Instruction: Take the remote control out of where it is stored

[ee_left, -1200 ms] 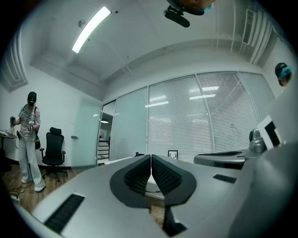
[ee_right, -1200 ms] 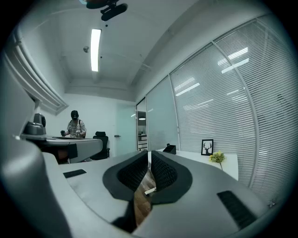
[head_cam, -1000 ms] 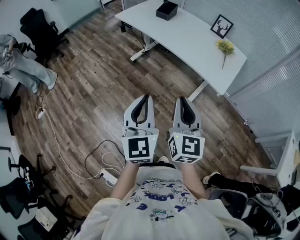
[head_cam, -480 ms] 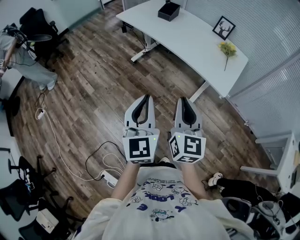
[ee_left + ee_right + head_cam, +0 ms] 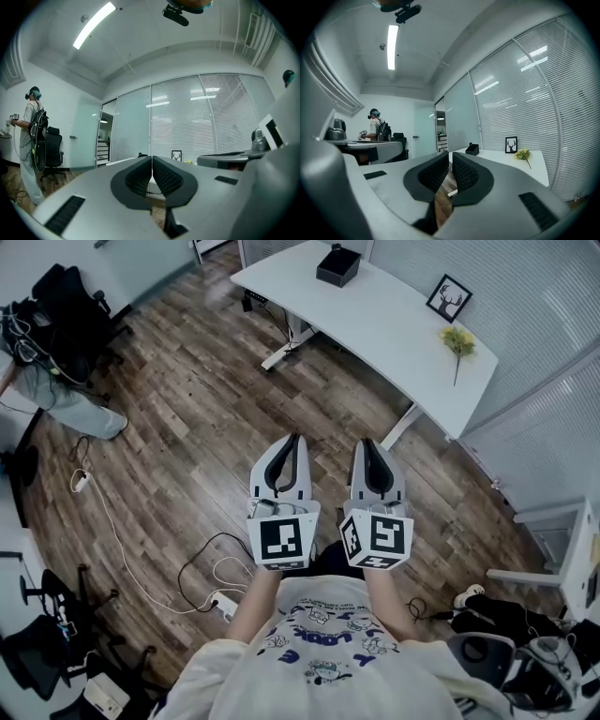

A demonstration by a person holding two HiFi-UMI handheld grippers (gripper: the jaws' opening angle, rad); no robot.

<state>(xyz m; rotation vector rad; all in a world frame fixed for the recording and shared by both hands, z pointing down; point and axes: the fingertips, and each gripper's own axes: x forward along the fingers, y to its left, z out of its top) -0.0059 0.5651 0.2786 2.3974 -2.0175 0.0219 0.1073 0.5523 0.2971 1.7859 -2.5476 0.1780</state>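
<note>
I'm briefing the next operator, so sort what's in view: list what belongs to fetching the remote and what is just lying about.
Belongs to the job:
left gripper and right gripper, both empty
black box on the desk, perhaps the store; no remote shows

Just lying about:
picture frame
flowers
power strip on the floor

Box (image 5: 337,264) on desk (image 5: 375,324) — frame (image 5: 448,298) right.
</note>
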